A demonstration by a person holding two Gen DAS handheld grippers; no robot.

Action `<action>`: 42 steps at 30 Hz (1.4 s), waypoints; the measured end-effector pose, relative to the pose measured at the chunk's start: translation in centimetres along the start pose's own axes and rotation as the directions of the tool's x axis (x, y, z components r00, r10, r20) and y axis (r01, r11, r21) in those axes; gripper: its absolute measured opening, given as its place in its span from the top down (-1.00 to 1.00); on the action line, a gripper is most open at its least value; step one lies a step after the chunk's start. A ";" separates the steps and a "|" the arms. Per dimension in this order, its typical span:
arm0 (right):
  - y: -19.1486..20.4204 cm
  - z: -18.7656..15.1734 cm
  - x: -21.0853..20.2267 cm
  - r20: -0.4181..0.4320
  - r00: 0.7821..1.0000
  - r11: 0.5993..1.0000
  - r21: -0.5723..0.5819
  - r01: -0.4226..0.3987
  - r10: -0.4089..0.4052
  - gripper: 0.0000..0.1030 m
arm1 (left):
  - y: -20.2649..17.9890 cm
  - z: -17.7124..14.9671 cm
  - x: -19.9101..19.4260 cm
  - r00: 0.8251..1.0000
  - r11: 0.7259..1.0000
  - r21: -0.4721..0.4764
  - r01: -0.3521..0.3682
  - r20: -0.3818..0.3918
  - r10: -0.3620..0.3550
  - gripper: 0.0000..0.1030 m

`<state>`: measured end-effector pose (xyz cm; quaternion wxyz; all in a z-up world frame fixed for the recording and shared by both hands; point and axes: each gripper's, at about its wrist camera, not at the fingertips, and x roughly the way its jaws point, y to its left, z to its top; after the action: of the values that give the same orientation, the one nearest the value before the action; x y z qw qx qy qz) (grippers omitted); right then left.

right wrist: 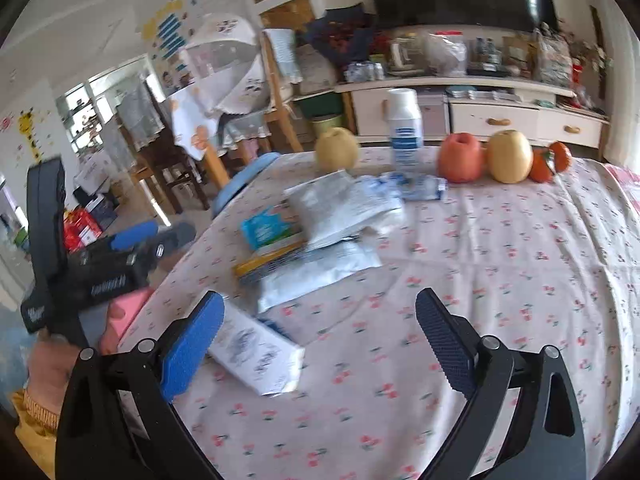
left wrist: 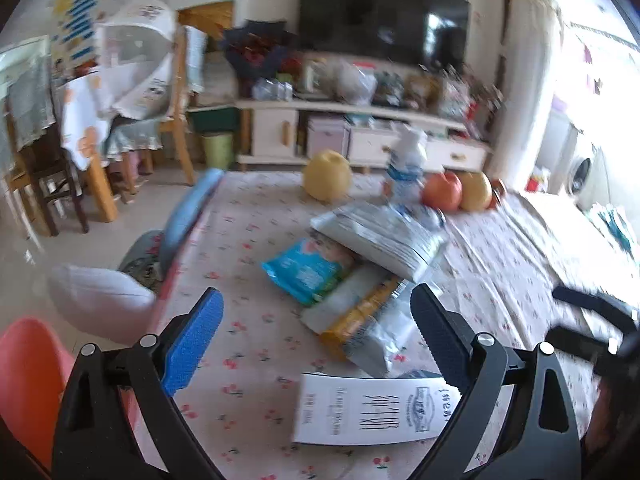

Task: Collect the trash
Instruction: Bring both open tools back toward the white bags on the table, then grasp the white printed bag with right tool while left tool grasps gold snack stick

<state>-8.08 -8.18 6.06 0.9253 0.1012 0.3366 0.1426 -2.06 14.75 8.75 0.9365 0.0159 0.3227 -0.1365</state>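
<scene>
A pile of empty wrappers lies on the flowered tablecloth [left wrist: 248, 320]: a silver-grey bag [left wrist: 380, 236] on top, a blue packet [left wrist: 308, 268], a yellow-and-clear wrapper [left wrist: 360, 320] and a white carton [left wrist: 368, 412] nearest me. My left gripper [left wrist: 320, 340] is open, hovering just above the yellow wrapper and carton. In the right wrist view the pile shows as the grey bag [right wrist: 344, 208], blue packet [right wrist: 268, 228], clear bag [right wrist: 316, 272] and carton [right wrist: 256, 352]. My right gripper [right wrist: 320, 344] is open and empty, right of the carton. The left gripper [right wrist: 120, 256] shows at far left.
A yellow pear [left wrist: 328, 176], a white bottle [left wrist: 406, 164], an apple [left wrist: 442, 190] and more fruit stand at the table's far edge. A crumpled blue-white wrapper [right wrist: 420, 188] lies by the bottle [right wrist: 404, 128]. A blue dish [left wrist: 188, 216] hangs over the left edge. Chairs and a TV cabinet stand beyond.
</scene>
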 end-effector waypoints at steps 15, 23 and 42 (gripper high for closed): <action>-6.2 2.7 5.0 -0.074 0.995 0.995 0.081 0.065 -0.059 -0.85 | -5.5 -0.8 7.9 0.970 0.982 0.176 0.072 -0.241 -0.028 -0.84; -6.0 3.6 7.8 -0.101 0.994 0.999 0.037 0.032 -0.028 -0.85 | -4.9 -0.4 9.6 0.960 0.995 0.088 0.056 -0.279 -0.029 -0.84; -1.6 7.7 14.4 -0.100 0.995 0.992 -0.126 -0.017 0.004 -0.85 | -4.9 0.1 10.7 0.951 0.993 0.093 0.077 -0.305 -0.045 -0.10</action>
<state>7.81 -5.58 2.87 0.9112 0.0369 0.3719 0.1732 4.78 7.37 2.56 0.8694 0.0752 0.4548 -0.1780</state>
